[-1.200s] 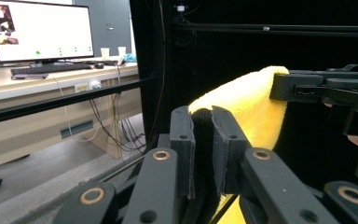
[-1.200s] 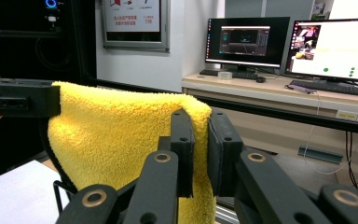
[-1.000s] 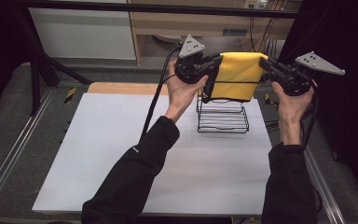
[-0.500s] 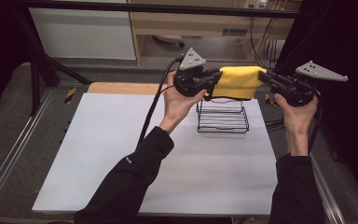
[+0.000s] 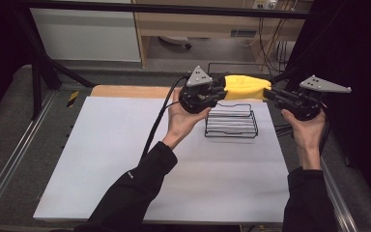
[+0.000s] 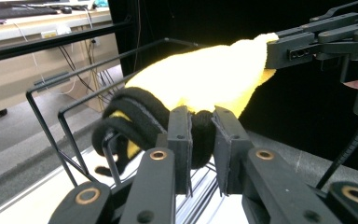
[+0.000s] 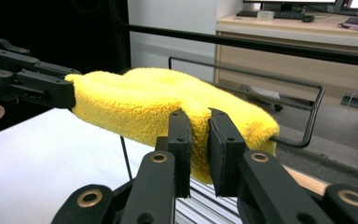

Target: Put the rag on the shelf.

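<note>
The person holds a gripper in each hand, and both grippers pinch the same yellow towel (image 5: pixel 244 86). The left gripper (image 5: pixel 218 92) nips the towel's dark-edged end between its two jaws. The right gripper (image 5: pixel 269 93) nips the other end. The towel is fluffy and folded into a thick strip, and it stretches flat between the two grippers.

Right below the towel stands a black wire rack (image 5: pixel 232 121) on the white table top (image 5: pixel 125 159). In the left gripper view, the towel (image 6: pixel 205 79) sits just past the jaws, with the rack's thin bars (image 6: pixel 65 112) close to it on the far side and lower down. In the right gripper view, the towel (image 7: pixel 168 100) lies across the front of the jaws, and the rack's top bar (image 7: pixel 261 77) runs behind it.

The lifting part looks done, since the towel is up in the air and spread between both hands. What looks left is to lower it onto the rack's top bar so it hangs there, then let go with both grippers. The towel may already touch a bar, but that is hard to tell
</note>
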